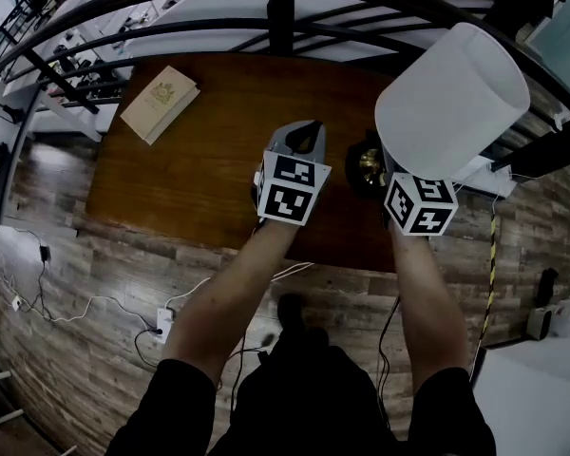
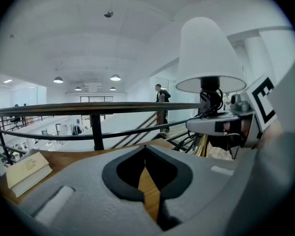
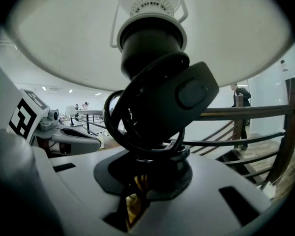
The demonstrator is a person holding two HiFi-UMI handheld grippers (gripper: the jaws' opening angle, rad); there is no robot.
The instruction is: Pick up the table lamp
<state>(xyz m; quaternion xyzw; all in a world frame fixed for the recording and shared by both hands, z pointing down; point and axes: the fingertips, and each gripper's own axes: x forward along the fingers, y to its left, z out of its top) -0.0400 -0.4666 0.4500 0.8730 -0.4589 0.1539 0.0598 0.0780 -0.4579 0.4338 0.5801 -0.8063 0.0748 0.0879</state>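
Pinching the brass stem of a white-shaded table lamp (image 1: 451,98) just under its black socket with the right gripper (image 3: 147,173), jaws closed hard on the metal. Carrying, looped round that socket, a black cord (image 3: 119,127) with one oval black switch (image 3: 194,90). Holding the left gripper (image 2: 145,151) just left of the lamp, level with the right one, jaws pressed together at the tips and gripping nothing.

Counting two grippers, one lamp and one cream-coloured book (image 1: 160,103) with an emblem on its cover, lying flat well to the left of the lamp. Hanging the lamp over the right end of a dark brown rectangular wooden table (image 1: 199,169); not telling whether the lamp's base is touching the wood.

Looking past the lamp at a curved black metal railing (image 1: 281,17) running behind it, and at one person (image 2: 162,100) standing far beyond that in a bright white hall. Showing, below and left of the lamp, a grey-brown plank floor (image 1: 76,369) with white cables (image 1: 85,302) trailing across it.
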